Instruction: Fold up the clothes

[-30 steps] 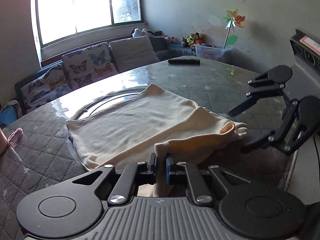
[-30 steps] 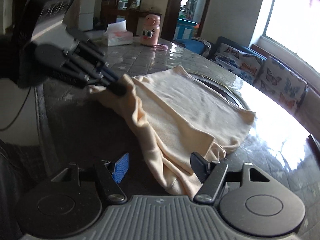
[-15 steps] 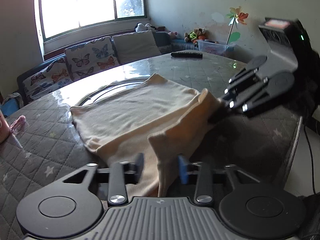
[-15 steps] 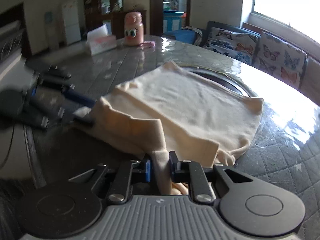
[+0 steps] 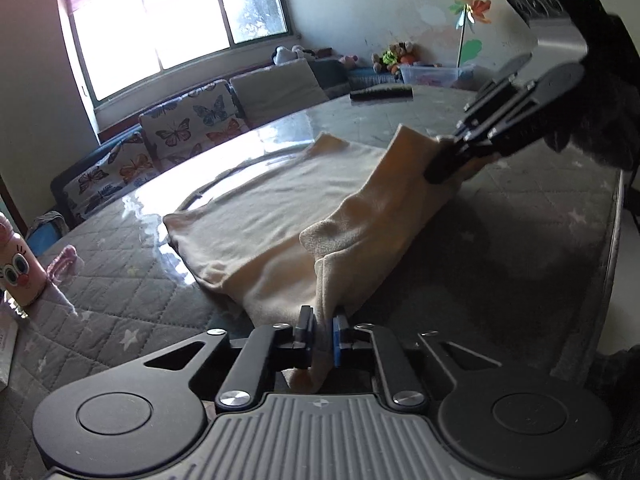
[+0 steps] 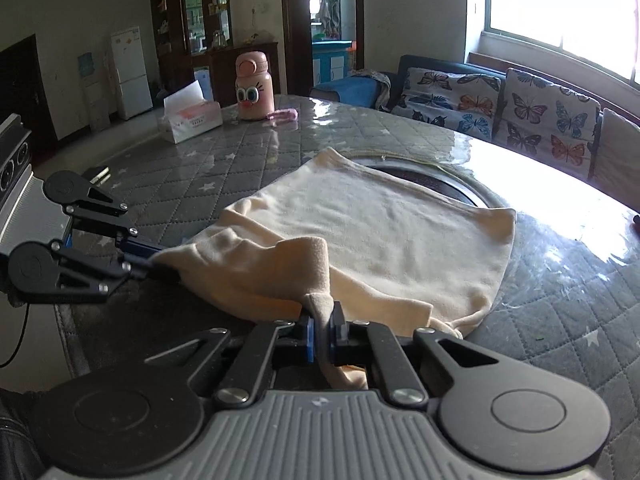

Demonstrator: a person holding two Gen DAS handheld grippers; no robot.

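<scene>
Spanning most of the view, the quilted grey counter point(image 6: 280, 152) carries the task item: a cream garment point(image 6: 380, 232) spread flat over the middle, far edge near the round inset, near edge raised off the surface. Fabric is judged light, soft and limp; it sags between hold points, so it is best taken at corners or along the hem, with both ends kept level. On the slick cover some sliding of the flat part can be expected. The near edge is held at two ends: the left tongs point(image 5: 321, 330) are clamped on one bunched corner, the right tongs point(image 6: 321, 330) are clamped on the other. Cloth hangs slack between them, well above the counter. A fold away from the person looks to be in hand. Pink bottle point(image 6: 253, 86) and tissue box point(image 6: 191, 118) are well apart from it.
</scene>
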